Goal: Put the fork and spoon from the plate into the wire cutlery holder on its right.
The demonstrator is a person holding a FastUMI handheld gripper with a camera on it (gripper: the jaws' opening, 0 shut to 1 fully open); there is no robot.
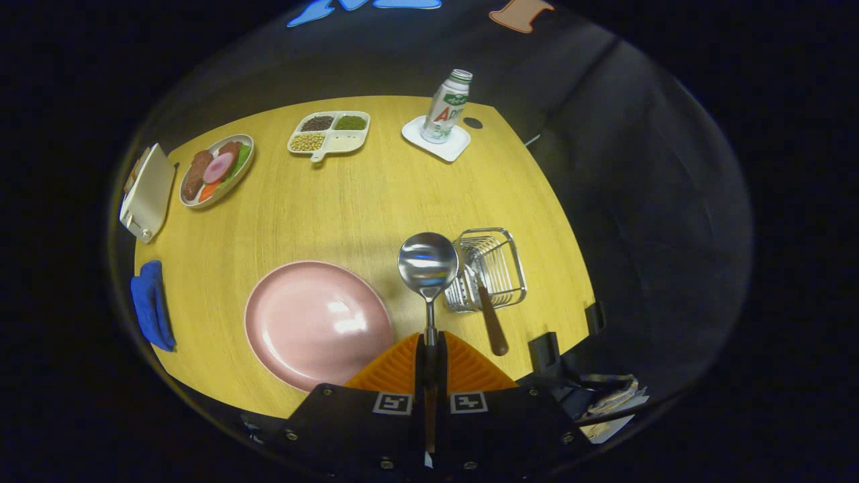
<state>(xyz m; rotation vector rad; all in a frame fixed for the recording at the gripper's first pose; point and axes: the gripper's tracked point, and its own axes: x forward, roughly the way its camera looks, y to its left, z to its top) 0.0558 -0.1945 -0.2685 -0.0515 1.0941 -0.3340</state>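
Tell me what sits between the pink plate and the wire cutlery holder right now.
In the gripper view, the metal spoon, held by the shut gripper, hangs between the round pink plate and the wire cutlery holder.

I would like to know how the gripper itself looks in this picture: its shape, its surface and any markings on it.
The gripper has two wedge-shaped fingers whose inner pads are ribbed with fine ridges. They rise from a dark, angular body fixed with small round screws. Two square black-and-white fiducial markers sit on the body, one behind each finger. No cable or sleeve is visible.
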